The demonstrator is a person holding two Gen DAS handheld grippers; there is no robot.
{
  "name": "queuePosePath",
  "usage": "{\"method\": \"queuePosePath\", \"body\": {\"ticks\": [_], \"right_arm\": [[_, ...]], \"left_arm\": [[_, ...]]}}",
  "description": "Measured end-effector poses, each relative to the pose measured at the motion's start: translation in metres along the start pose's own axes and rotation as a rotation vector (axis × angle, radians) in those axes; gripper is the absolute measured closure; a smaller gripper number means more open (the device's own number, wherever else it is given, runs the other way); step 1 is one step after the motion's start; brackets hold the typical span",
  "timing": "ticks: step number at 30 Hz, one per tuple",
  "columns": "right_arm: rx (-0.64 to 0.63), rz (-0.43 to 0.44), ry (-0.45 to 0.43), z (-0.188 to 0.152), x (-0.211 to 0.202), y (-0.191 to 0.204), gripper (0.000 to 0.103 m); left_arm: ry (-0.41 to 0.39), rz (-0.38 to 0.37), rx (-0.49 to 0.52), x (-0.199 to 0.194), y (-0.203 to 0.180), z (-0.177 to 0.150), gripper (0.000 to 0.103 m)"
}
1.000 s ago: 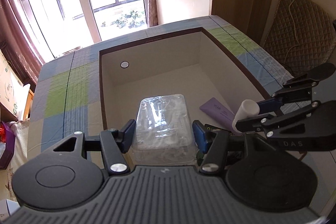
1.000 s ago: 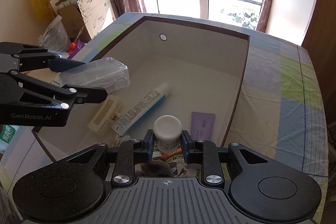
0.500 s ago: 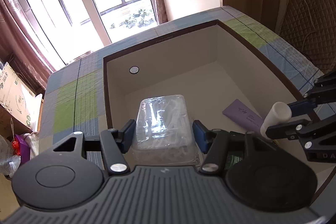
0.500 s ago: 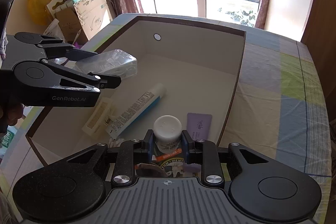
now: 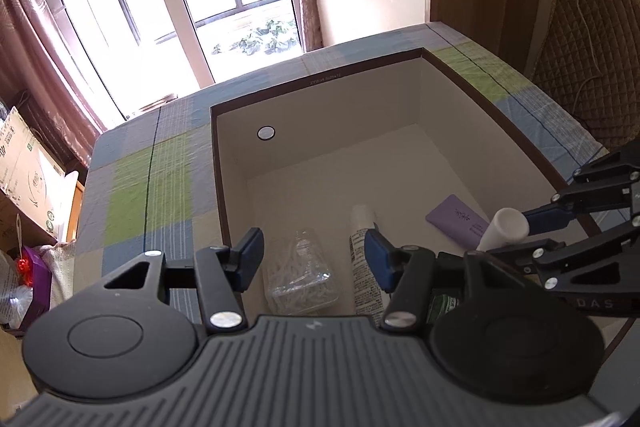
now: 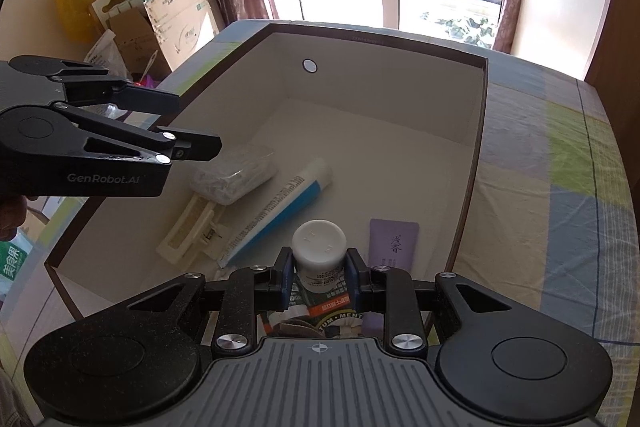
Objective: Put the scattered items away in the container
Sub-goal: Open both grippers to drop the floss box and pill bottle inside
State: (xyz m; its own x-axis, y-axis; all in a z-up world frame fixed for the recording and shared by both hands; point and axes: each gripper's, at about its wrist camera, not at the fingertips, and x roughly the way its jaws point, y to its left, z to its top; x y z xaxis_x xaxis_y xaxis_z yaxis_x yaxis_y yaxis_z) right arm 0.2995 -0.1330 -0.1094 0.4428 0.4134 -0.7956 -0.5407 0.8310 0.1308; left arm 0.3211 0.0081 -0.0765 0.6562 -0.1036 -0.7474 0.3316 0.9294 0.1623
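Left gripper (image 5: 312,255) now hanging spread over the box (image 5: 460,83), clear packet (image 6: 234,175) just released, lying inside beside the tube (image 6: 280,211). Right gripper (image 6: 318,277) pinching white-capped bottle (image 6: 319,247) above the box, likely dropping next.

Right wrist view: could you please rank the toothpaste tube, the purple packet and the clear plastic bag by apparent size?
1. Toothpaste tube, clearly the longest.
2. Clear plastic bag and purple packet look alike; the packet lies nearer the camera and its near end is hidden, so I would not rank them.
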Motion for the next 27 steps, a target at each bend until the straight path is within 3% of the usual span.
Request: {"method": "queuePosePath", "body": {"ticks": [5, 8, 10, 27], "right_arm": [[0.0, -0.041, -0.034, 0.005, 0.002, 0.005, 0.073], [-0.019, -0.04, -0.065, 0.003, -0.002, 0.009, 0.022], [-0.021, -0.045, -0.101, 0.001, -0.008, 0.008, 0.022], [-0.023, -0.008, -0.084, -0.032, -0.039, 0.011, 0.022]], "left_arm": [[-0.004, 0.004, 0.001, -0.005, 0.005, 0.001, 0.051], [-0.009, 0.01, -0.011, -0.007, 0.008, 0.001, 0.051], [-0.009, 0.01, -0.017, -0.007, 0.009, 0.0, 0.051], [0.002, -0.011, -0.066, -0.036, 0.016, -0.018, 0.041]]}}
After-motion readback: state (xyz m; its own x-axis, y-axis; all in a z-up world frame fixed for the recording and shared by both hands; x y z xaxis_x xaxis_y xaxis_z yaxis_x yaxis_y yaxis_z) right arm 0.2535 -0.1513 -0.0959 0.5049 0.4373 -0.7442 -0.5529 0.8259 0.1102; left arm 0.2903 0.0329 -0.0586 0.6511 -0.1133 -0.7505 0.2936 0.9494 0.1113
